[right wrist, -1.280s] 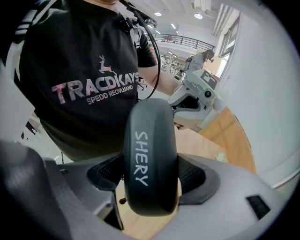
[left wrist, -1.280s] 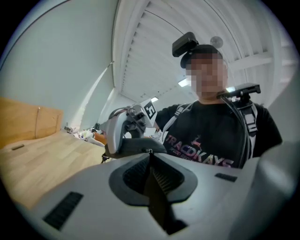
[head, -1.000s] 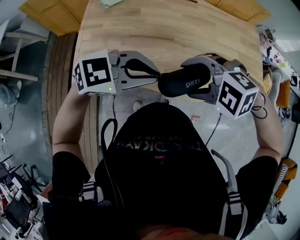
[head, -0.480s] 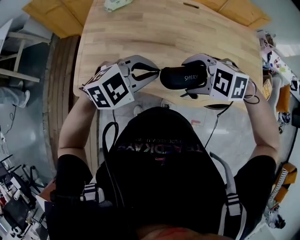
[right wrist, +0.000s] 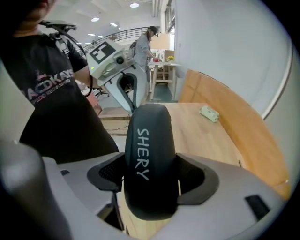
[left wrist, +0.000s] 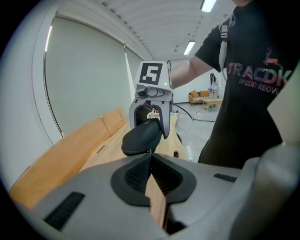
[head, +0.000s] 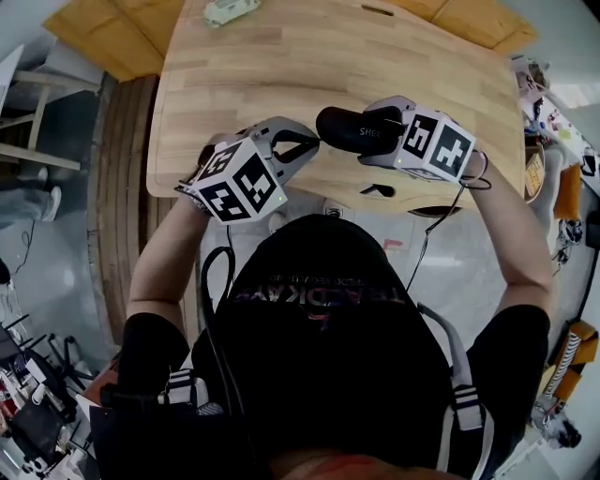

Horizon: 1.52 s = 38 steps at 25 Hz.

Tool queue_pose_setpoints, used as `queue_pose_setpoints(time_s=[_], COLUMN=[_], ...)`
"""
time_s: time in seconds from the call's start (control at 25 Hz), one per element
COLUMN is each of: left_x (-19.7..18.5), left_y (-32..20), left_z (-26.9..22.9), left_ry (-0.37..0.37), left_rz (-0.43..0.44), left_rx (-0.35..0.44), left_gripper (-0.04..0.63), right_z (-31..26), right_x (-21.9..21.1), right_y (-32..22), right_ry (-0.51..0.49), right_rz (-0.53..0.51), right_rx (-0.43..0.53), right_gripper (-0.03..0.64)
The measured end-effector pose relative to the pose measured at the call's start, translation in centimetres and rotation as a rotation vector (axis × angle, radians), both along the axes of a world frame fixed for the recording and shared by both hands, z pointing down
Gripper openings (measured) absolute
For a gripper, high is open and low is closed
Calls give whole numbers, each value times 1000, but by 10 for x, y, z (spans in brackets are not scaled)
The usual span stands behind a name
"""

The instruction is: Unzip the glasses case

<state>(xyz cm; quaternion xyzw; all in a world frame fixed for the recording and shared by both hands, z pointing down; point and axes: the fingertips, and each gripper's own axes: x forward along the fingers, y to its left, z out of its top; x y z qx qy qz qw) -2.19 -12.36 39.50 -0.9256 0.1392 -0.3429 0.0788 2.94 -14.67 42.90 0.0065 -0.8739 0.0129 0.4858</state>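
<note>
The black glasses case (head: 349,128) printed "SHERY" is held in the air over the near edge of the wooden table (head: 328,56). My right gripper (head: 377,141) is shut on the case's middle, with a pad on each long side of the case (right wrist: 149,154). My left gripper (head: 314,143) comes in from the left. Its jaws are pressed together at the case's left end (left wrist: 140,137), where a thin zipper pull (left wrist: 150,151) runs from the case into the left gripper's tips (left wrist: 150,154). The zip line itself is not visible.
A small pale green object (head: 230,9) lies at the table's far edge, also seen in the right gripper view (right wrist: 208,113). A dark slot (head: 378,10) is cut into the tabletop at the far side. Wooden panels (right wrist: 225,117) flank the table. My own body fills the lower head view.
Both grippers and the case have shifted from in front of my chest out over the table's near edge. The left gripper has rolled, and its tips have stayed at the case's left end.
</note>
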Motion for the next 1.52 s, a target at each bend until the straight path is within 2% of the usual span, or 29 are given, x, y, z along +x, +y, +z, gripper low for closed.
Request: queue_pose_setpoints(time_s=[0.12,0.24,0.52,0.68,0.8,0.84,0.96,1.08,1.24,1.4,1.52], left_x=[10,21,39,30,3,-8,-30,-25,-2,19,24], left_y=[1,3,14,16,15,12,3,-1,2,19,27], left_z=[6,12,34,32,25,23,14,-4,-16,-21,-20], left_ry=[30,57,34,114,205,239,324,382,388,371,356], left_rz=[-36,-58,-57,-82,-148,-179,-222,-185,-76,70,118], left_rx=[-24,-54,-78,-135,-197,-216,-252,-266,-282,-334,-345], left_gripper=[12,12,17,18,24,51,212,306,339,340,339], right_z=[1,2,13,13,9,7,3,0,-8,-16,-18], right_x=[-8,-17,-21,-21,-15,-12,-7,-9,-22,-32,-32], right_y=[-5,-8,-5,-4,-4,-2,9,19,34,50,56], right_ry=[-11,-8,102,73,46,33,-2,-11,-13,3,20], right_rz=[121,200,183,200,211,209,173,116,6,-106,-148], right_rx=[-26,-26,54,33,17,6,-29,-36,-29,-1,24], right_gripper=[351,350,351,351,351,351,351,351,351,351,351])
